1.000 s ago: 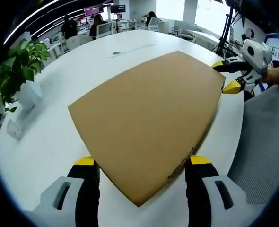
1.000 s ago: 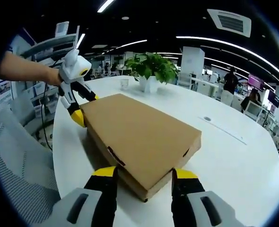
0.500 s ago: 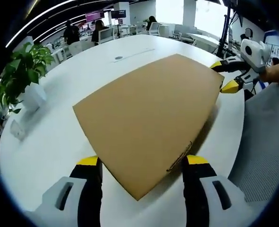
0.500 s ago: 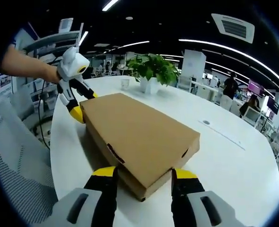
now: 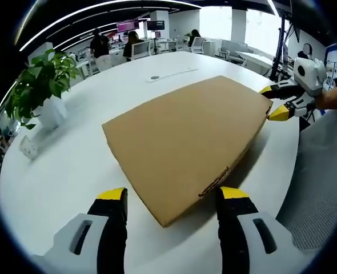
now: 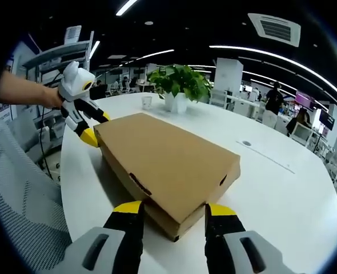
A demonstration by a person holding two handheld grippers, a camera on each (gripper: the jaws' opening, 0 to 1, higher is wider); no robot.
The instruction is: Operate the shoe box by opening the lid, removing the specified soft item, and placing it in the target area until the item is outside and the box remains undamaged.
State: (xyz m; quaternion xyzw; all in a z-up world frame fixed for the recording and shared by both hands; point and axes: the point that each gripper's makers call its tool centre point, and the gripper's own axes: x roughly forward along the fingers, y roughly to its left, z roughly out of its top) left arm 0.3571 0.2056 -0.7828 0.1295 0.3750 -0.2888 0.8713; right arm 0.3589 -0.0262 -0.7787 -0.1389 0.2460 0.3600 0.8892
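Observation:
A closed brown cardboard shoe box (image 5: 185,140) lies flat on the round white table (image 5: 60,171). My left gripper (image 5: 171,195) is open, its yellow-tipped jaws on either side of the box's near corner. At the box's far right corner my right gripper (image 5: 281,101), held by a hand, straddles the edge. In the right gripper view the box (image 6: 163,157) runs away from me, and my right gripper (image 6: 174,209) stands open around its near corner. The left gripper (image 6: 87,127) sits at the far left corner. The soft item is hidden inside.
A potted plant (image 5: 40,85) (image 6: 177,85) in a white pot stands beyond the box, with a small cup (image 6: 147,101) beside it. A grey mesh chair (image 5: 323,182) (image 6: 20,194) is against the table edge. People sit at desks far behind.
The left gripper has drawn back a little, so less of the box corner lies between its jaws. The box lid stays closed. The right gripper is nearly where it was.

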